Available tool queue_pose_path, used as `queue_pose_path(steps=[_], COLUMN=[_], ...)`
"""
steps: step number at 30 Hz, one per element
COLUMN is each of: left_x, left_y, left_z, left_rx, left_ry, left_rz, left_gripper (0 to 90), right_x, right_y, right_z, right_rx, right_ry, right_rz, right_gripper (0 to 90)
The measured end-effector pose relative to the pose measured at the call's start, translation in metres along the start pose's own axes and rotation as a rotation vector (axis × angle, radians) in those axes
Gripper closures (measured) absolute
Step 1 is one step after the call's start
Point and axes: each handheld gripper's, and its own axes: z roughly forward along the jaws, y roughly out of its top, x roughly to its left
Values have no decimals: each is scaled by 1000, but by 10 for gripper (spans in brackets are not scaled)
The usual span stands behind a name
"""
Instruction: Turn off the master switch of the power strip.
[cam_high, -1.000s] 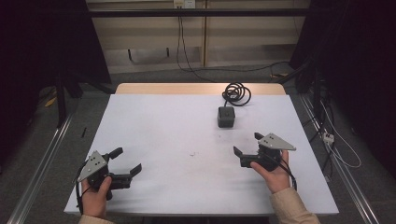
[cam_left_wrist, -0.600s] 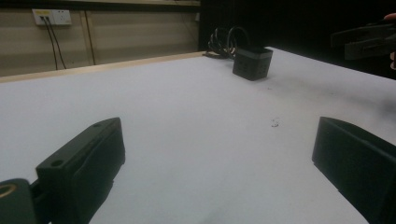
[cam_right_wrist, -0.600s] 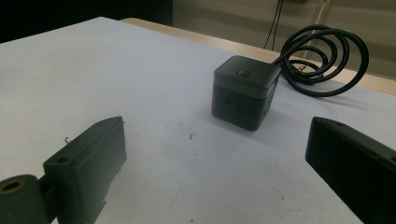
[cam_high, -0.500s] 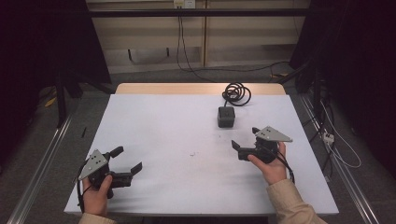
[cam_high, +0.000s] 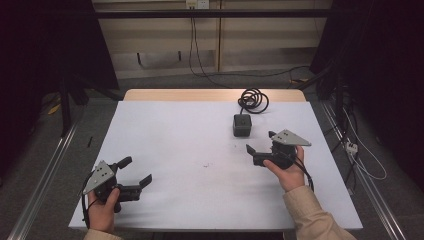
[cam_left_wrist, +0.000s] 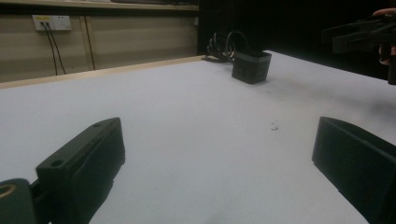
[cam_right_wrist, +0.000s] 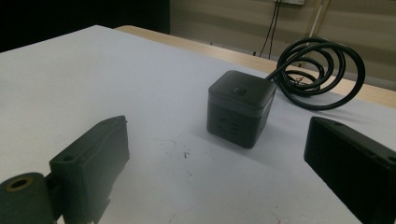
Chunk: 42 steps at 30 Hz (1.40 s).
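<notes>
Right gripper (cam_high: 259, 143): jaws wide apart, nothing between them; held over the table's right half, pointed toward 11 o'clock at the cube.
Left gripper (cam_high: 135, 171): jaws spread wide, nothing held; low at the table's 7 o'clock corner, aimed toward 2 o'clock.
Black cube socket (cam_right_wrist: 240, 107): upright on the white table (cam_high: 175, 135), just ahead of the right gripper, apart from both jaws; at 1 o'clock from the table's middle.
Coiled cable (cam_right_wrist: 317, 70): attached at the cube's far side, looped at 12 o'clock from the cube, by the wooden edge.
Scuff marks (cam_high: 206, 164): near table centre, between the 2 grippers.
</notes>
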Motion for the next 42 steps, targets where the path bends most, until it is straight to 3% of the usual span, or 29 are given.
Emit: queue_pose_path(steps=[6, 9, 13, 25, 42], left_x=[-3, -5, -7, -8, -9], left_y=[-1, 1, 3, 0, -1], left_z=[-4, -4, -3, -10, -8], left_rx=[4, -14, -12, -14, -7], left_ry=[-11, -14, -19, -4, -1], left_rz=[10, -9, 21, -6, -11], left_gripper=[23, 22, 22, 22, 21], right_x=[0, -1, 0, -7, -13], right_y=[0, 0, 1, 0, 9], right_z=[1, 0, -2, 2, 9], right_rx=[7, 3, -3, 3, 13], right_ry=[-6, -14, -13, -18, -35], right_rz=[-5, -4, -1, 19, 25], right_gripper=[62, 63, 69, 70, 90])
